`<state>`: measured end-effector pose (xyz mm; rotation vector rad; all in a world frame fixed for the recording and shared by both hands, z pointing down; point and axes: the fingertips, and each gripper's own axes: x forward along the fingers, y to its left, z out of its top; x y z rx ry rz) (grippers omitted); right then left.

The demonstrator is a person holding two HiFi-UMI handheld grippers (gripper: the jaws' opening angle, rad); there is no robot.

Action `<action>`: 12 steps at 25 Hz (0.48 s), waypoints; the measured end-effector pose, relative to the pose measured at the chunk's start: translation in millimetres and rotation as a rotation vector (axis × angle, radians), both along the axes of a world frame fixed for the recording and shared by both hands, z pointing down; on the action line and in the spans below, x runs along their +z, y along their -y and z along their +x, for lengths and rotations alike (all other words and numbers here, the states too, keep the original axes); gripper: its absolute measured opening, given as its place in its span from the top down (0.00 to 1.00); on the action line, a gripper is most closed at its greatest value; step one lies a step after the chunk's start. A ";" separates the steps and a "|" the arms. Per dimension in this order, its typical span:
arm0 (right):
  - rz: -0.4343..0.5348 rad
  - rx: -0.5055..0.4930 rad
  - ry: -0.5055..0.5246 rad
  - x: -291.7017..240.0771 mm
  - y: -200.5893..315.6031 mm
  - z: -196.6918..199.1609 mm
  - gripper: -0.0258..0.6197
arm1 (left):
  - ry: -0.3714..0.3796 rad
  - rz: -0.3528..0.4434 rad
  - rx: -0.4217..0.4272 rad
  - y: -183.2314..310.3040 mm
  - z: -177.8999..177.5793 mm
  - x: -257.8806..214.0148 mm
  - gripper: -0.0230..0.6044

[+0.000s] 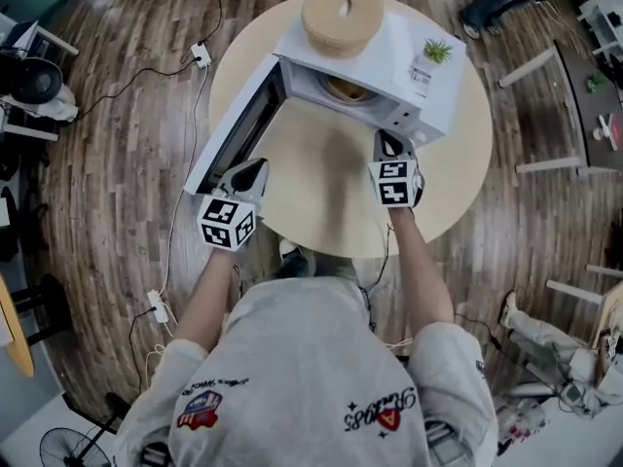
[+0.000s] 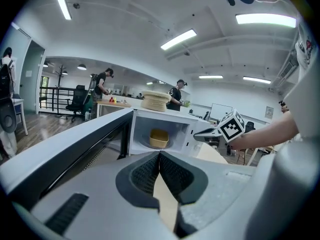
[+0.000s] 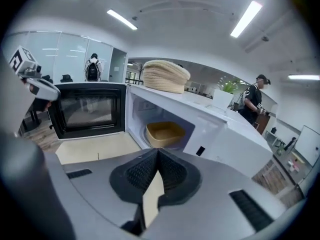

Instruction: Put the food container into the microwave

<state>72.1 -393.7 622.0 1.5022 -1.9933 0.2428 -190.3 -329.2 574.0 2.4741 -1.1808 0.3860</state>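
And here we are: the food container (image 3: 165, 133) is already inside the microwave (image 1: 389, 66), sitting in the middle of the open white cavity. It's a shallow, tan tub with rounded corners and a matte finish.

Any writing? There's a small label (image 1: 421, 74) on the microwave's top, but it's too small to read. Script and a shield-shaped badge are printed on the person's grey shirt (image 1: 302, 387), and I can't make those out either. The marker cube (image 1: 228, 222) on each gripper carries bold black-and-white square patterns, no words.

The microwave is a glossy white box, and its door (image 1: 234, 134) is swung wide to the left. A round woven hat-like piece (image 1: 341, 13), coiled and straw-coloured, rests on top with a little green plant (image 1: 438, 51) to its right. Everything stands on a pale round table (image 1: 331, 183) over dark wood flooring.

The left gripper (image 2: 159, 154) has its ribbed black pads pressed together at the tips with nothing between them. It's the same with the right gripper (image 3: 158, 151), closed tight and empty, near the cavity's mouth.

The head view only just shows the tub in the opening. The right gripper view looks straight in and also catches the door's dark glass window. The left gripper view picks out the other gripper from the side, and people at a far table.
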 end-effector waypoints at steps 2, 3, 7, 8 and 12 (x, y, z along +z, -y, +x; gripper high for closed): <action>0.013 0.040 0.060 -10.2 -11.7 5.6 0.95 | -0.011 0.005 0.010 -0.2 4.3 -4.4 0.96; 0.020 0.060 0.094 -14.1 -17.2 8.4 0.95 | -0.013 0.008 0.016 -0.3 7.2 -5.9 0.96; 0.057 0.122 0.214 -24.6 -36.2 17.5 0.95 | -0.030 0.017 0.037 -1.8 18.6 -11.4 0.96; 0.066 0.133 0.246 -27.0 -41.5 18.8 0.95 | -0.030 0.020 0.044 -3.1 21.1 -12.8 0.96; 0.107 0.165 0.330 -40.5 -61.7 22.9 0.95 | -0.028 0.037 0.080 -7.7 32.4 -19.2 0.96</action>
